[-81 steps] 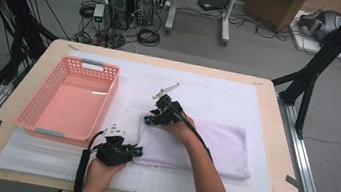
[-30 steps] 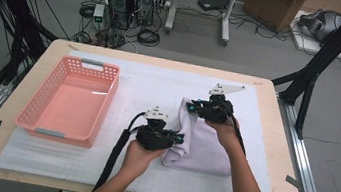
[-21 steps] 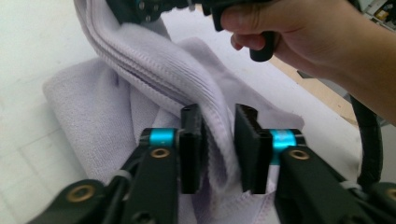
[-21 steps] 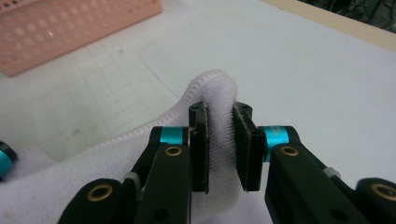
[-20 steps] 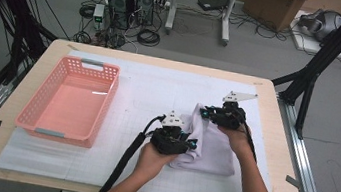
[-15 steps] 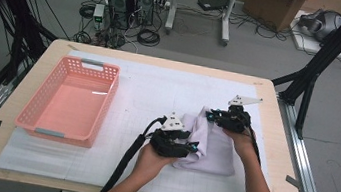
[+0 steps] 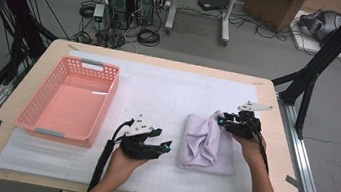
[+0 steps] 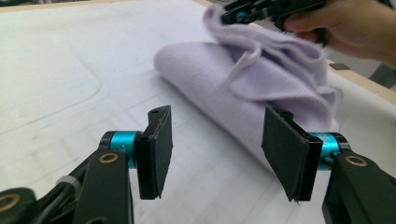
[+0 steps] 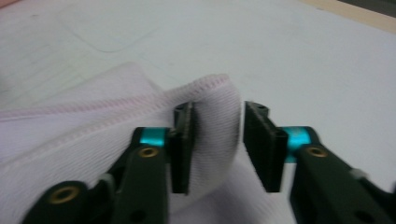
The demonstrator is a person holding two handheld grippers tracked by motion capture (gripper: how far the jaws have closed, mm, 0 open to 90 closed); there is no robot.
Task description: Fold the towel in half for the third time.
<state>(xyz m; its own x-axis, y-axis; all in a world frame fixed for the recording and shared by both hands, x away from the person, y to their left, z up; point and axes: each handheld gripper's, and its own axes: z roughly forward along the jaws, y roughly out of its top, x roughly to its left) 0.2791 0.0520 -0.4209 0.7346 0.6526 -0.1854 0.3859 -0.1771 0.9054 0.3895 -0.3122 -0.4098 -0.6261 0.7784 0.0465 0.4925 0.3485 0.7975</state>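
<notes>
Cloth: a pale lilac towel [image 7: 208,144] lies bunched and loosely folded on the white mat [image 7: 174,91] that covers the table [image 7: 269,97]; its folds rise to a peak at the far right corner
Right tool: the right tool [image 7: 226,121] sits at that raised corner of the towel; in the right gripper view [image 9: 215,140] a hemmed fold of the towel [image 9: 116,140] stands between its jaws, which have just been opening; the pads are parted and a gap shows on the right-hand side, so the fold is no longer pinched
Left tool: the left tool [image 7: 163,148] is just left of the towel, near its front edge, not touching it; in the left gripper view [image 8: 215,149] its jaws have just been opening and stand spread, nothing between them, the towel [image 8: 243,88] beyond
Basket: a pink basket [image 7: 72,100] stands well left of the towel on the mat
</notes>
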